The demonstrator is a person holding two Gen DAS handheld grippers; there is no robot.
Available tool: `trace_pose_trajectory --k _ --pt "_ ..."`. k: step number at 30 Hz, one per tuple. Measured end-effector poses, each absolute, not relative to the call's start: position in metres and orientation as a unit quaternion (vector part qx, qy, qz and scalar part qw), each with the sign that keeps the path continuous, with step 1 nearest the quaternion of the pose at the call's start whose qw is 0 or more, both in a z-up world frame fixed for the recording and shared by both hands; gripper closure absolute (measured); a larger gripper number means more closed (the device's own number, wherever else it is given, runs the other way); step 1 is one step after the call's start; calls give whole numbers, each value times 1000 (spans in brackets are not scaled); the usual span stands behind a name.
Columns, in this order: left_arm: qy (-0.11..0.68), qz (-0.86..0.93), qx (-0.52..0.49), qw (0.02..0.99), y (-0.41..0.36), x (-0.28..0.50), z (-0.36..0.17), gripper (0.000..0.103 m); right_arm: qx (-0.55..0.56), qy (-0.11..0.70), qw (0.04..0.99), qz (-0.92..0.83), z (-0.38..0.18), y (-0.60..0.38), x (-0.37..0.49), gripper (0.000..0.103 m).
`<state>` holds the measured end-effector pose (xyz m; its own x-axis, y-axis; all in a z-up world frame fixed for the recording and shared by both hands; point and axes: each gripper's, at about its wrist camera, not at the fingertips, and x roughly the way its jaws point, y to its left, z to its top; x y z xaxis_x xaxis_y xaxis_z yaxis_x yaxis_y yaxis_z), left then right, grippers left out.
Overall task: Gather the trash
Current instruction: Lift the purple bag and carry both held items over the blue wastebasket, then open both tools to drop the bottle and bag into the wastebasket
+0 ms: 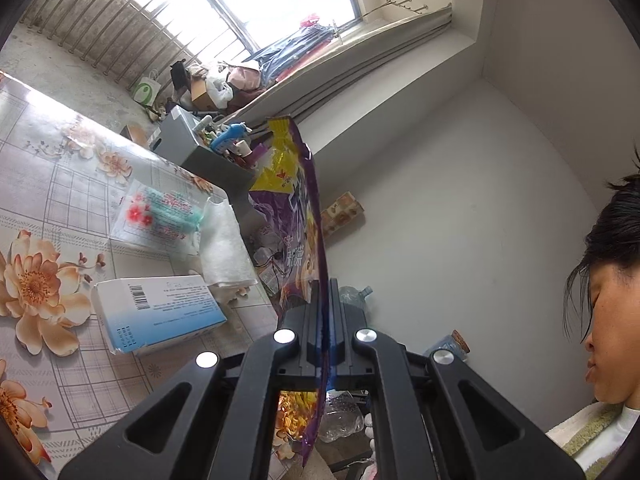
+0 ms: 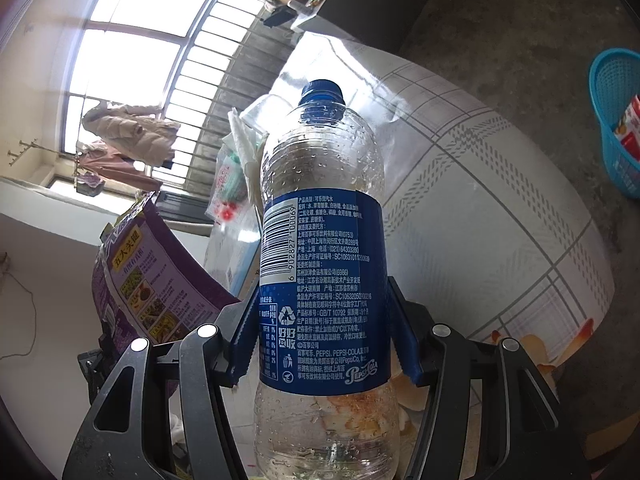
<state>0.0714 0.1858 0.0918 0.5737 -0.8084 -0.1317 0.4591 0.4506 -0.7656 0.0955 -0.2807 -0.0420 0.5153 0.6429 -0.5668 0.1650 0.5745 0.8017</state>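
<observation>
We hold two things at once. Our left gripper [image 1: 325, 320] is squeezed tight on a purple snack bag [image 1: 298, 208]. The bag is flat and thin between the two black fingers, and it sticks up and away from us, off the table. Our right gripper [image 2: 322, 344] is squeezed around a clear plastic bottle [image 2: 320, 248]. Its fingers press on the blue label from both sides. The bottle has a blue cap [image 2: 322, 92] on top and looks empty, with small drops inside. In the right wrist view the purple bag shows again to the left of the bottle, lifted up in the air.

The table [image 1: 60, 184] has a shiny cloth with big orange flowers. Near its far edge lies a clear packet [image 1: 160, 216] with red and green print. Touching it is a white sheet [image 1: 224, 248], maybe foam or paper; we cannot tell. Closer to us, near the same edge, lies a blue and white box [image 1: 160, 312] with a barcode.

On the floor past the table, a blue basket [image 2: 618, 120] stands with something red and white inside.
</observation>
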Motion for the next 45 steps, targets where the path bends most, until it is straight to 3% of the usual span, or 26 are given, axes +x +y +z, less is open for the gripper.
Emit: trace_pose_trajectory --k 17,29,36,45 --pt "247 -477 -285 794 94 99 136 101 479 403 764 157 -40 -328 59 49" --pt "342 -564 -133 740 -124 169 140 101 533 319 784 0 -55 -462 -8 49" --pt "444 -560 -15 699 -285 207 78 101 527 354 770 -73 -101 -528 -2 48" --pt "563 -475 104 668 -447 243 -62 101 481 481 725 -108 -189 -577 54 47"
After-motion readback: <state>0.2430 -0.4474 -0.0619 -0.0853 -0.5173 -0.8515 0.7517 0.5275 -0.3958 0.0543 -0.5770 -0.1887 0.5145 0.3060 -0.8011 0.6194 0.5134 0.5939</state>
